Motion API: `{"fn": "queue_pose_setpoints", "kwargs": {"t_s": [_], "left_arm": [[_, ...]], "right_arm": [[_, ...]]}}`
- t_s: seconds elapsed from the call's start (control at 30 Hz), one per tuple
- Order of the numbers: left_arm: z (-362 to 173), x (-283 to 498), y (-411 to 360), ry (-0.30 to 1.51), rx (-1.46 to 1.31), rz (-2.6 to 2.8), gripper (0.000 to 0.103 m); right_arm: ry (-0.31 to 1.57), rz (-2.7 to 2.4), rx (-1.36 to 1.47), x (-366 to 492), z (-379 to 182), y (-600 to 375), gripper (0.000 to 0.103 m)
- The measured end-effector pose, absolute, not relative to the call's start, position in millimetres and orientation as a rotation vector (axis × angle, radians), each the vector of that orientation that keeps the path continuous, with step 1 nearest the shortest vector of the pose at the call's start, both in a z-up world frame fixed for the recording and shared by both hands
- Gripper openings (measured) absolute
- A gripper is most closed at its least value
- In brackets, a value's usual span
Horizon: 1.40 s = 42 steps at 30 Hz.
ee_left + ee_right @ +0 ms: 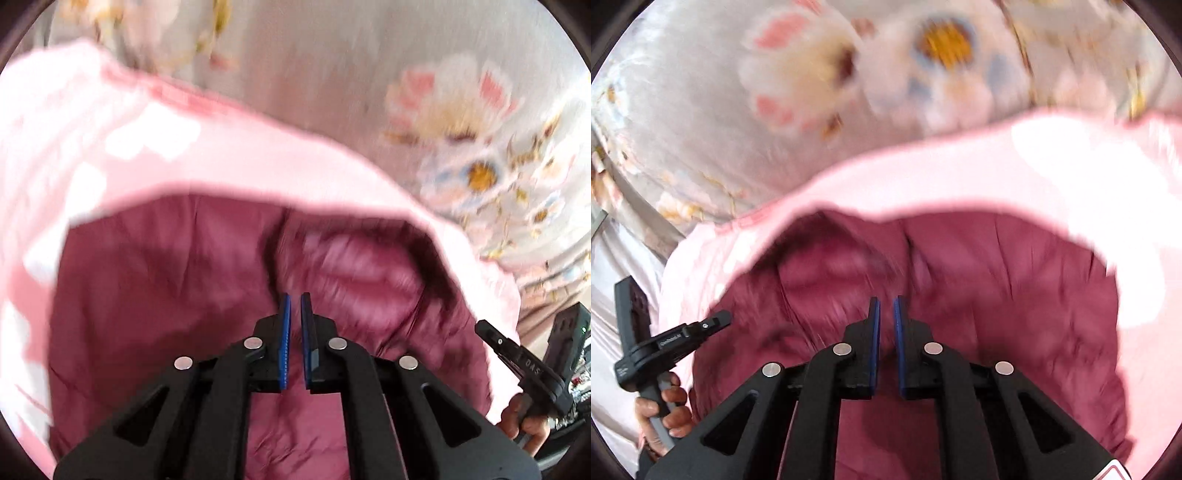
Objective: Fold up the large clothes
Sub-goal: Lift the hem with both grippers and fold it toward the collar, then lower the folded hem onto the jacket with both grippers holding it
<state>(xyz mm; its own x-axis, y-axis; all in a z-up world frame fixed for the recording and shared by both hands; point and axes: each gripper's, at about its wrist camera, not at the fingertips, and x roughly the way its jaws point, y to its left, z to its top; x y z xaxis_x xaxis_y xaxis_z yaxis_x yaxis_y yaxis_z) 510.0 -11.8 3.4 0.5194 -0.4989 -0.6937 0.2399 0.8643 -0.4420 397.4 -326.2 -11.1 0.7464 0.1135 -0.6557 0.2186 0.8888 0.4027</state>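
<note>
A large pink garment with a dark maroon quilted inside lies on a floral bed sheet. In the left wrist view its pale pink outer face [110, 147] curls over the maroon lining [166, 277]. My left gripper [295, 299] hovers over the lining, jaws nearly closed with a narrow gap, nothing visibly between them. In the right wrist view the pink outer face [997, 170] arcs over the maroon lining [997, 277]. My right gripper [885, 301] stands the same way, a narrow empty gap over the lining. Both views are motion-blurred.
The floral sheet [461, 129] covers the bed beyond the garment, also in the right wrist view [812, 74]. The other gripper and the hand holding it show at the right edge [517, 350] and at the lower left [665, 343].
</note>
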Motion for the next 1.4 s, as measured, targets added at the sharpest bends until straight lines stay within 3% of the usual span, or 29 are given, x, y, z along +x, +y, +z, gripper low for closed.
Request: {"fn": "queue_pose_setpoints", "kwargs": {"t_s": [0.1,0.17,0.2,0.37,0.57,0.73,1.4], "left_arm": [[31.1,537.0,-26.6,0.901,-0.358,-0.457,0.006],[35.0,563.4,-39.0,0.939,-0.447,-0.484,0.021],[32.6,573.6,-44.1,0.959,-0.481,-0.486,0.023],[0.1,592.5,-73.6,1.081,-0.478,-0.471,0.022],[-13.2,569.1,-68.8,1.062,-0.261,-0.413,0.021],[-44.2,573.2,-57.3,1.123,-0.267,-0.38,0.018],[-58.7,545.0,-85.6,0.912,0.04,-0.315,0.018]], "right_arm": [[0.687,-0.072,0.484,426.1,11.1,-322.0,0.007],[0.676,-0.08,0.529,453.3,13.9,-322.1,0.007],[0.681,-0.081,0.551,464.8,10.8,-322.6,0.007],[0.779,-0.099,0.55,501.0,-15.4,-314.8,0.007],[0.834,-0.145,0.355,479.3,-33.3,-307.0,0.007],[0.888,-0.168,0.349,471.8,-59.3,-317.3,0.002],[0.825,-0.176,0.257,462.1,-79.2,-311.1,0.0]]}}
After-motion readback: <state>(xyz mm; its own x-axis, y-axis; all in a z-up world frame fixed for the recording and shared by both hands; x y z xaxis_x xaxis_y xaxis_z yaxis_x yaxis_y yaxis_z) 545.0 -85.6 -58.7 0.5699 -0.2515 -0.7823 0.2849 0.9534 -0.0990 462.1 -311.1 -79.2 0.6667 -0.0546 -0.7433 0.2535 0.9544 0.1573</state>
